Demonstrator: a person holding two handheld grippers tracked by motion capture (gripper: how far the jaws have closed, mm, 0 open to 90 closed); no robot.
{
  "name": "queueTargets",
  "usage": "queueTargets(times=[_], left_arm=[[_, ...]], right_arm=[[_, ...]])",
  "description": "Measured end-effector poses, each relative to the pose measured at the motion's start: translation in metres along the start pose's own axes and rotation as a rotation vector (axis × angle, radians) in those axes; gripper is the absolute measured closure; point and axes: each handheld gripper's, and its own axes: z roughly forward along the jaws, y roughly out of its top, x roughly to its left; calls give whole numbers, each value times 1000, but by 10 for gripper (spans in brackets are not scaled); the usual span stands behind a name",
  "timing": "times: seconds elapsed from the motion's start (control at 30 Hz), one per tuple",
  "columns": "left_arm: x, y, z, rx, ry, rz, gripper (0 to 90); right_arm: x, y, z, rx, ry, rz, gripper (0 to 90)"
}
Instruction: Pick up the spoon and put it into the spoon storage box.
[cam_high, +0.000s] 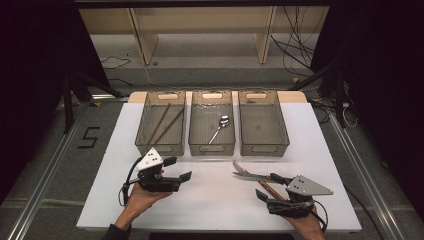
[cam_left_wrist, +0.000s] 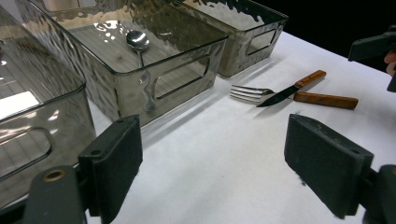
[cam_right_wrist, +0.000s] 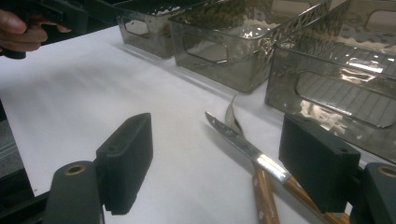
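A wooden-handled knife (cam_high: 252, 175) lies across a wooden-handled fork (cam_high: 239, 168) on the white table (cam_high: 210, 200), in front of the right bin. In the right gripper view the knife blade (cam_right_wrist: 238, 140) and fork tines (cam_right_wrist: 231, 116) lie just ahead of my right gripper (cam_right_wrist: 219, 168). Its jaws are open and low over the handles, and the pads touch nothing. My left gripper (cam_high: 179, 169) hovers open in front of the left bin, pointing toward the cutlery. From it I see the fork (cam_left_wrist: 250, 92) and knife (cam_left_wrist: 289, 91) farther off, with nothing between the jaws of the left gripper (cam_left_wrist: 219, 163).
Three smoky clear bins stand in a row at the back. The left bin (cam_high: 161, 148) holds brown chopsticks (cam_high: 165, 122), the middle bin (cam_high: 211, 148) a metal spoon (cam_high: 220, 127), and the right bin (cam_high: 265, 148) shows nothing inside. The table's front edge runs near both hands.
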Motion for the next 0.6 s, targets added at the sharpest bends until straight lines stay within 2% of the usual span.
queueTargets(times=[0.17, 0.6], left_arm=[[3, -11, -3, -3, 29, 8, 190], [-1, -20, -11, -32, 28, 4, 190]], right_arm=[[-2, 1, -1, 19, -3, -10, 266], [-15, -2, -5, 51, -12, -5, 266]])
